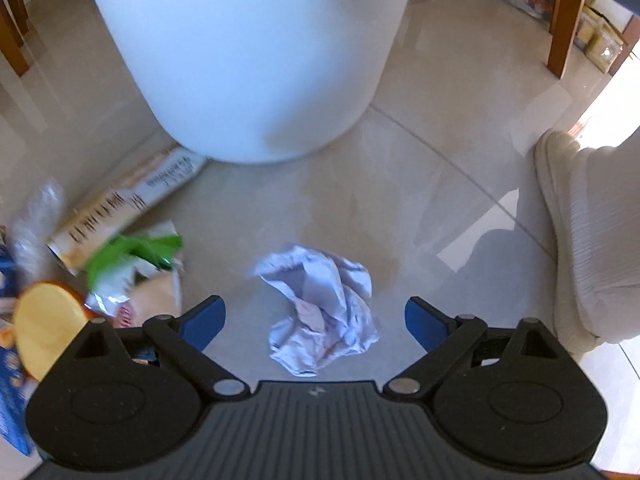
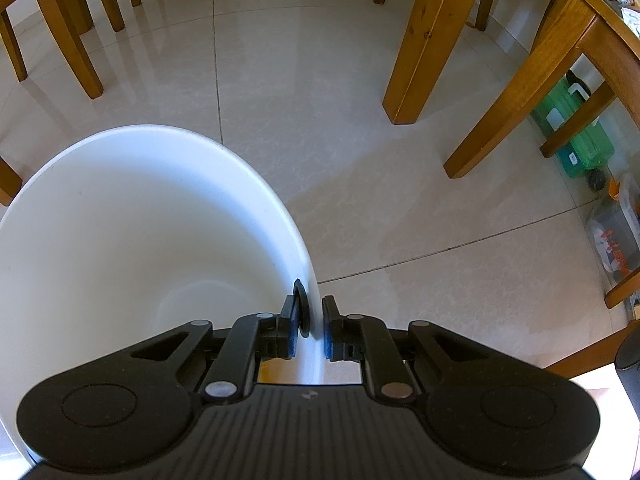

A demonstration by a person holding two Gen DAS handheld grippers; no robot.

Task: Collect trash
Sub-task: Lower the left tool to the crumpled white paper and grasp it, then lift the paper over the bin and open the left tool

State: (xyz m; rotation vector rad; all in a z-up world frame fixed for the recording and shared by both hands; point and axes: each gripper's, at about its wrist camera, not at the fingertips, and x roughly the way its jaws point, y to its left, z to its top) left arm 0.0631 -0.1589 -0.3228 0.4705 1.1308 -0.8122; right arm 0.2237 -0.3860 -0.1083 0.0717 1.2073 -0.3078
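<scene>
A crumpled ball of white paper [image 1: 320,304] lies on the tiled floor just in front of my left gripper [image 1: 316,320], whose blue pads stand wide apart on either side of it without touching it. Behind the paper rises the white bin [image 1: 248,48]. In the right wrist view my right gripper [image 2: 311,328] is shut on the rim of the white bin [image 2: 120,216], one pad inside the wall and one outside. The inside of the bin that shows is bare.
At the left lies a heap of litter: a flattened printed carton [image 1: 132,196], a green wrapper [image 1: 128,252], clear plastic [image 1: 36,216], an orange-yellow disc [image 1: 48,328]. A person's foot in a white slipper [image 1: 584,240] stands at the right. Wooden table and chair legs [image 2: 432,40] ring the bin; storage boxes [image 2: 576,136] sit beyond.
</scene>
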